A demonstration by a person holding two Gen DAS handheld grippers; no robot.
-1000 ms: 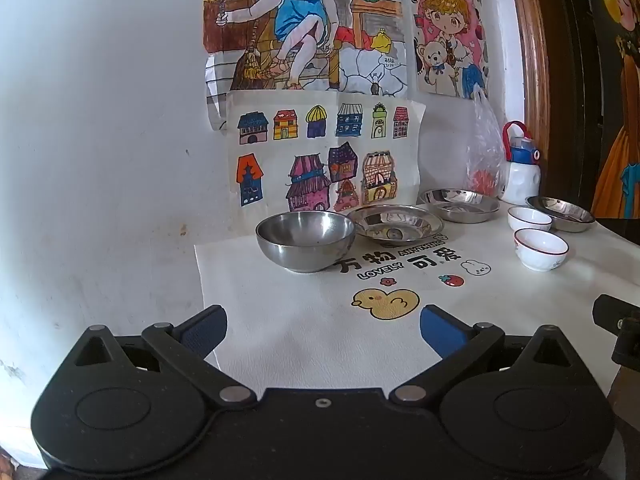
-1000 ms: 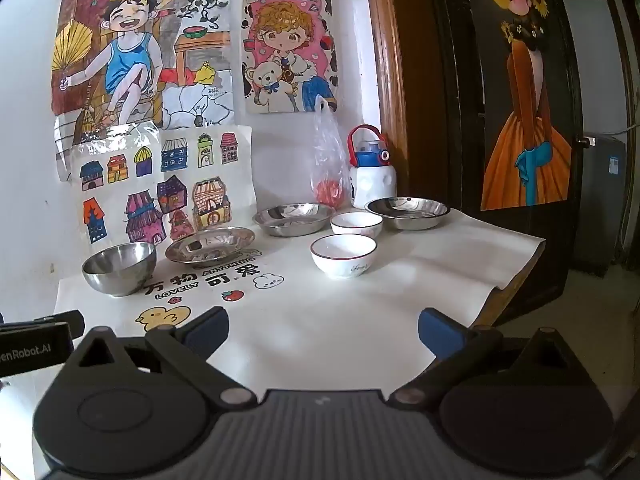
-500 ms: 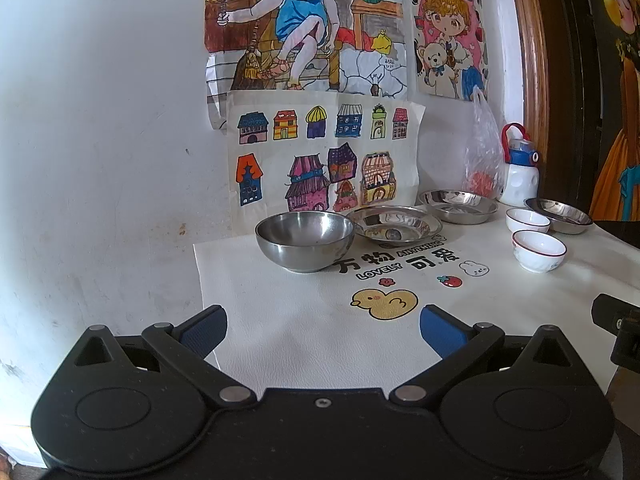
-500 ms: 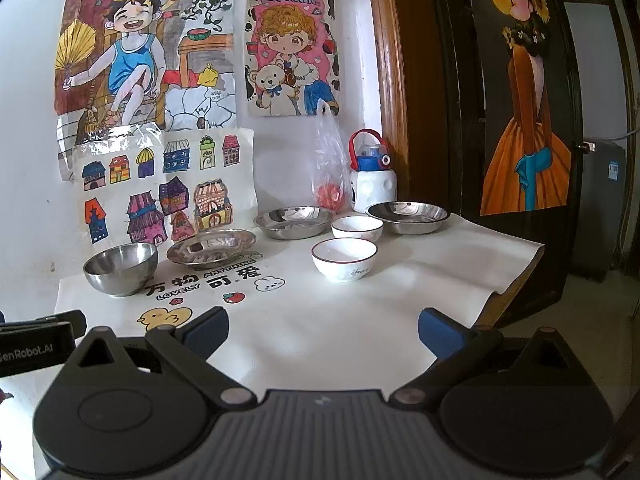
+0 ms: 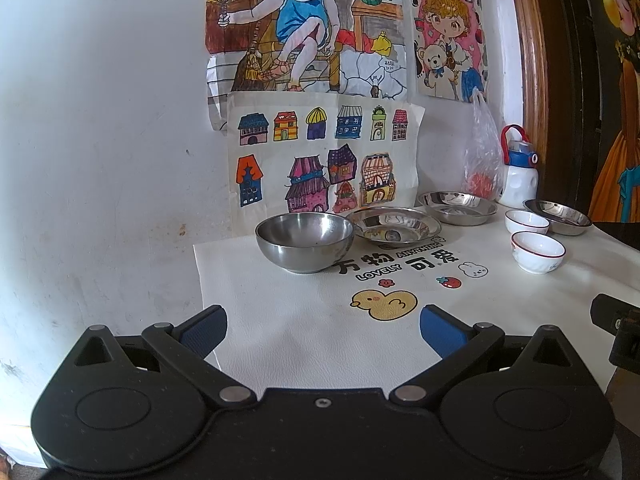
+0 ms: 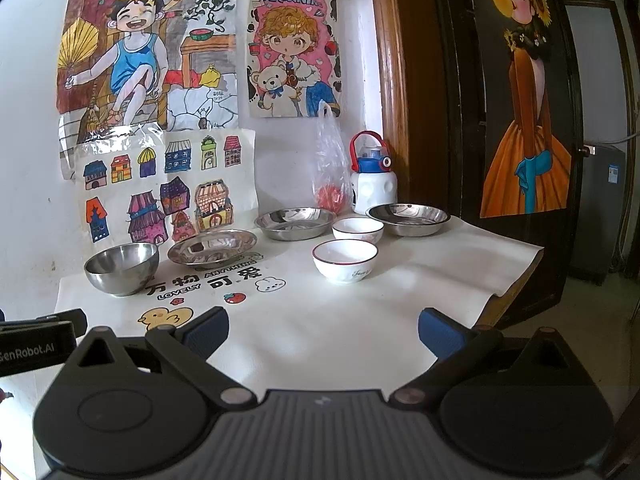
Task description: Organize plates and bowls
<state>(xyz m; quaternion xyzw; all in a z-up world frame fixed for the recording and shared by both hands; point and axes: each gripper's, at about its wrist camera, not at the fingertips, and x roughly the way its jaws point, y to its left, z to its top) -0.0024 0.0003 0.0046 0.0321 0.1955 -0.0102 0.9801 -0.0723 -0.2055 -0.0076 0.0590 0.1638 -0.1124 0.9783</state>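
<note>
1. Left wrist view: my left gripper (image 5: pixel 322 326) sits low centre of the frame, fingers (image 5: pixel 202 330) spread wide, nothing between them, above the white mat (image 5: pixel 280 312) on the bench.
2. Steel bowl (image 5: pixel 305 240) mid-frame, upright, empty; steel plate (image 5: pixel 394 226) just right of it, rims close, cannot tell if touching.
3. Second steel plate (image 5: pixel 458 207) further right, toward the wall.
4. Two white bowls with red rims at the right edge: near white bowl (image 5: pixel 538 251), far white bowl (image 5: pixel 526 222) just behind it; third steel plate (image 5: pixel 558 216) behind them.
5. Right wrist view: my right gripper (image 6: pixel 323 326) low centre, fingers (image 6: pixel 440 330) released, empty.
6. Same items here: steel bowl (image 6: pixel 122 267) at left, steel plate (image 6: pixel 212 246) beside it, second steel plate (image 6: pixel 295 222) mid-frame, near white bowl (image 6: pixel 345 260) centre, far white bowl (image 6: pixel 357 229) behind it, third steel plate (image 6: pixel 408 218) right.
7. Water bottle (image 6: pixel 374 182) and plastic bag (image 6: pixel 330 172) stand at the wall behind the plates.
8. Drawings (image 6: pixel 160 184) taped on the wall, upper left.
</note>
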